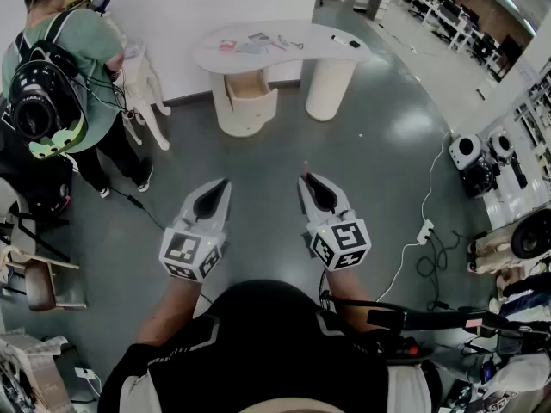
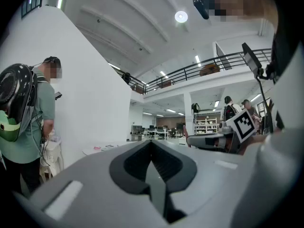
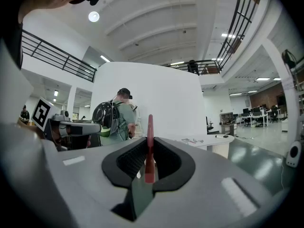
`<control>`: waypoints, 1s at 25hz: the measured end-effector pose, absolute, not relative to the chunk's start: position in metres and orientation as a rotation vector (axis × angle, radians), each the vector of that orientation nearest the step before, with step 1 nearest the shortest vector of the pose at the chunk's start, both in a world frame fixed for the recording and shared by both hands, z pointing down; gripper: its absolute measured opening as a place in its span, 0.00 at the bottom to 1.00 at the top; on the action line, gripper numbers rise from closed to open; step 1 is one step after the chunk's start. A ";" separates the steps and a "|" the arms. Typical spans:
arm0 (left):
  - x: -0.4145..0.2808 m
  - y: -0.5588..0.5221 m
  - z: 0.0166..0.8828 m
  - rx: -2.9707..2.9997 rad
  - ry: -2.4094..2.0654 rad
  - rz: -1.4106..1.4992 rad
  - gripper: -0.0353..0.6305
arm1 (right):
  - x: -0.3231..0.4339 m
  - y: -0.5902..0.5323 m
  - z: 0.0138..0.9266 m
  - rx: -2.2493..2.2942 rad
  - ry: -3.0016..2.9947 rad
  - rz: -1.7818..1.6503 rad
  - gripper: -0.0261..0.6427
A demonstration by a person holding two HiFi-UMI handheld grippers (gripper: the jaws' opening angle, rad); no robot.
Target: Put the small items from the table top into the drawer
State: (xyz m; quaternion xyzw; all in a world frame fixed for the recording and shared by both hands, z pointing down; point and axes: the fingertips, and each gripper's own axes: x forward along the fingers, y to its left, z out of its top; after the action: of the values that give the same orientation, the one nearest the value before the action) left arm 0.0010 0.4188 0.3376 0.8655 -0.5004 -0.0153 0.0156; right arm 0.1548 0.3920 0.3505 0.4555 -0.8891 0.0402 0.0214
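Ahead of the person, well apart from both grippers, stands a white desk with a curved top. Under its left part one drawer is pulled open. Its inside looks like pale wood, and I cannot tell if anything lies in it. On the desk top lie small items: a flat red piece, some grey and light pieces near it, and a dark marker-like thing toward the right end.

The floor is grey and shiny. At the left a person in a green shirt with a black backpack stands beside a white wall, close to a white chair. At the right, white cables lie on the floor near some equipment. The gripper views show a big hall with a balcony rail and rows of office desks far behind.

The right gripper has its jaws closed narrow on a thin red stick. The stick's long axis runs along the jaws; its tip comes out past the jaw tips and points forward, toward the desk. The left gripper has its jaws together with nothing between them. Both grippers are held over the floor, in front of the person's body.
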 end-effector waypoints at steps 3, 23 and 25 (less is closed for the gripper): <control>0.002 0.422 0.336 2.695 -1.555 -0.046 0.05 | 0.156 0.394 0.351 1.415 -2.753 0.125 0.11; -0.031 0.429 0.341 2.672 -1.557 -0.072 0.05 | 0.124 0.400 0.349 1.425 -2.773 0.127 0.11; -0.037 0.429 0.342 2.676 -1.554 -0.073 0.05 | 0.117 0.401 0.350 1.429 -2.768 0.130 0.11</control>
State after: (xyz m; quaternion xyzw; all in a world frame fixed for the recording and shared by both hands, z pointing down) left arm -0.0374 0.4287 0.3424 0.8643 -0.5019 -0.0235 0.0229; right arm 0.1170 0.4006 0.3499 0.4583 -0.8877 0.0417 0.0120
